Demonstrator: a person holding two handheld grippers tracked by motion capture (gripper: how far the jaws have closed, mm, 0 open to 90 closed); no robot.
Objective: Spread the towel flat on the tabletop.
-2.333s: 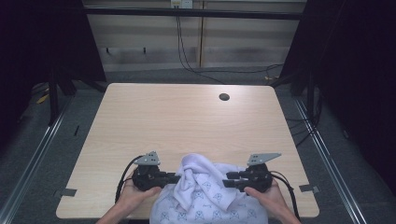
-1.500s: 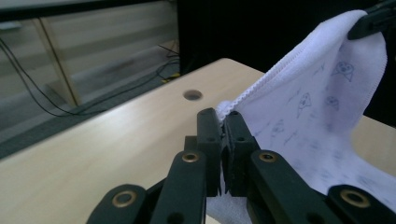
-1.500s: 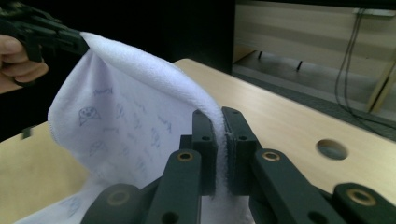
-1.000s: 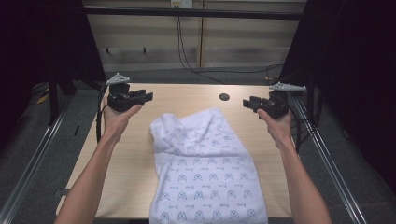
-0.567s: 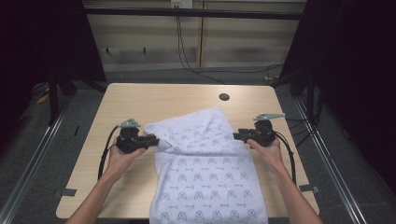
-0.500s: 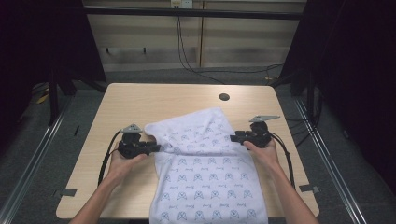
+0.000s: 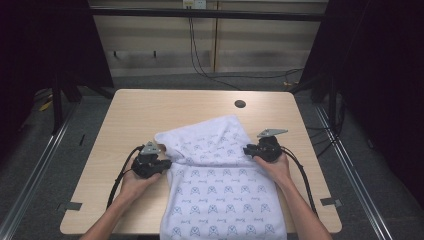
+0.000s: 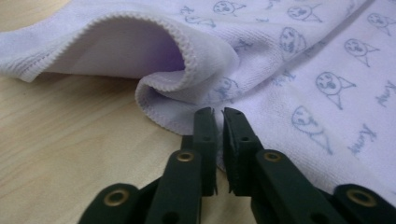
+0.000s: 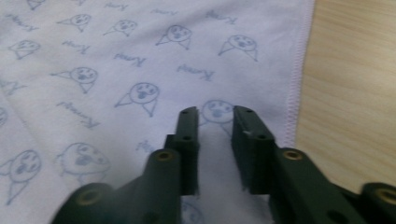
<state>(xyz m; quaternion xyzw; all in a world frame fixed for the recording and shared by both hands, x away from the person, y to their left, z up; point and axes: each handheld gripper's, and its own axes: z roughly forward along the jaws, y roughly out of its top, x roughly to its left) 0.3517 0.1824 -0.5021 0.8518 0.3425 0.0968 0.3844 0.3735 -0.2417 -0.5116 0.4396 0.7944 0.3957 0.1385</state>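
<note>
Now the white printed towel [image 7: 220, 190] lies on the table's [image 7: 150, 110] near half. Both jaws have just been closing: left hand-held gripper [image 8: 218, 122] pinches its left edge, right hand-held gripper [image 9: 214, 125] stands narrow at its right edge.

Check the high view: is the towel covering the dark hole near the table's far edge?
No, the hole lies bare beyond the towel.

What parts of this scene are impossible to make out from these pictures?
- High view: the towel's near end is cut off by the bottom edge.
- Left gripper view: the table under the towel's curled fold is hidden.
- Right gripper view: whether cloth is pinched between the right gripper jaws is too blurred to tell.
</note>
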